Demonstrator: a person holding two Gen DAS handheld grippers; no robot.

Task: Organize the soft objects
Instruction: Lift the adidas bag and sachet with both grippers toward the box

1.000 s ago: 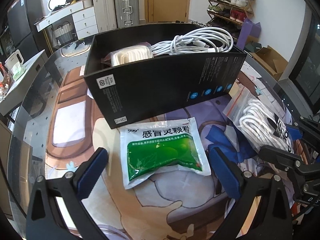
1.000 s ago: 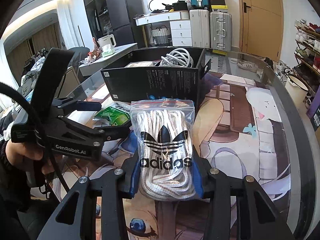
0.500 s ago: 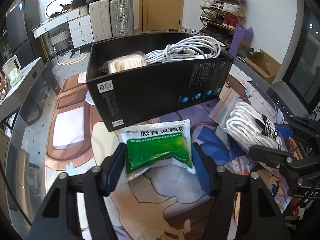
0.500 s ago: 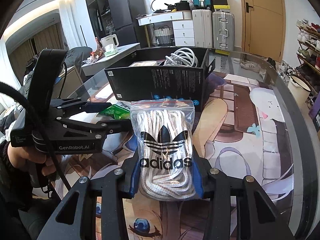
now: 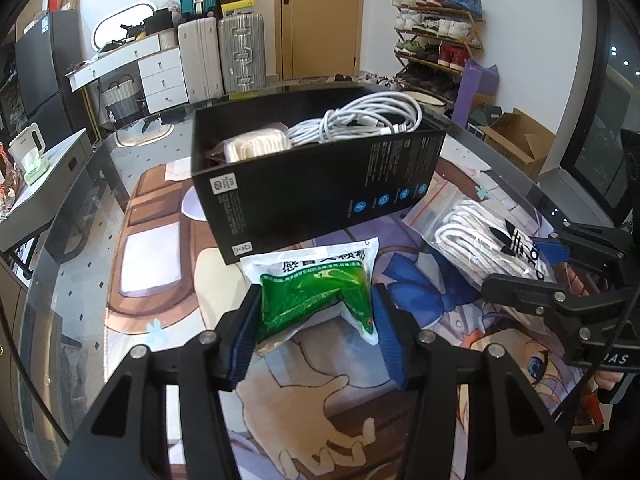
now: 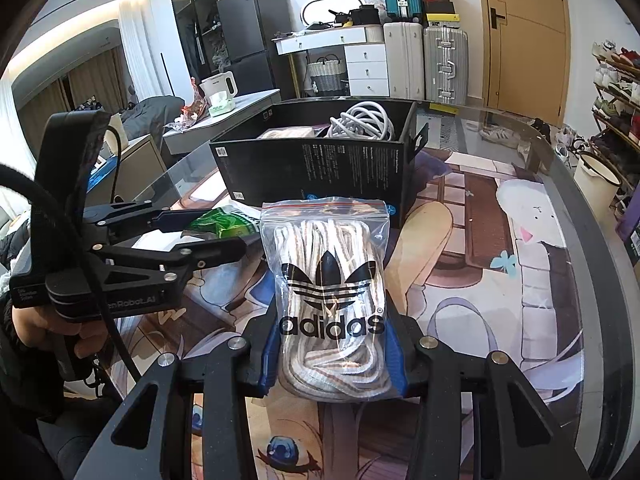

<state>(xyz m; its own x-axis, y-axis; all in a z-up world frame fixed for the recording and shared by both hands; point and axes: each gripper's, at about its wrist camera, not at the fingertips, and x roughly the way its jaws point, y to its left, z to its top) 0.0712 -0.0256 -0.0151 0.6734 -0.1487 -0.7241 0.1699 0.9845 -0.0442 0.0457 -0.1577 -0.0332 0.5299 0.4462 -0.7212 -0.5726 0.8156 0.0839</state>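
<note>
The glass worktop (image 5: pixel 80 184) is covered by a cartoon-printed mat. At its twelve o'clock side an open black cardboard box (image 5: pixel 320 184) is stood, holding a coiled white cable (image 5: pixel 372 120). A clear zip bag of striped cord (image 6: pixel 332 292) is clamped firmly in the right claw (image 6: pixel 334 356). A green-and-white sachet (image 5: pixel 316 292), at the box's six o'clock, is buckled between the closing jaws of the left claw (image 5: pixel 316 340).

1. your left gripper (image 5: pixel 316 322) angles downward, its jaws closing, the pads pinching a pouch (image 5: pixel 316 292).
2. your right gripper (image 6: pixel 334 354) angles downward too, clamped on a bag (image 6: pixel 330 300).
3. your hand (image 6: pixel 44 330) grips the left handle.
</note>
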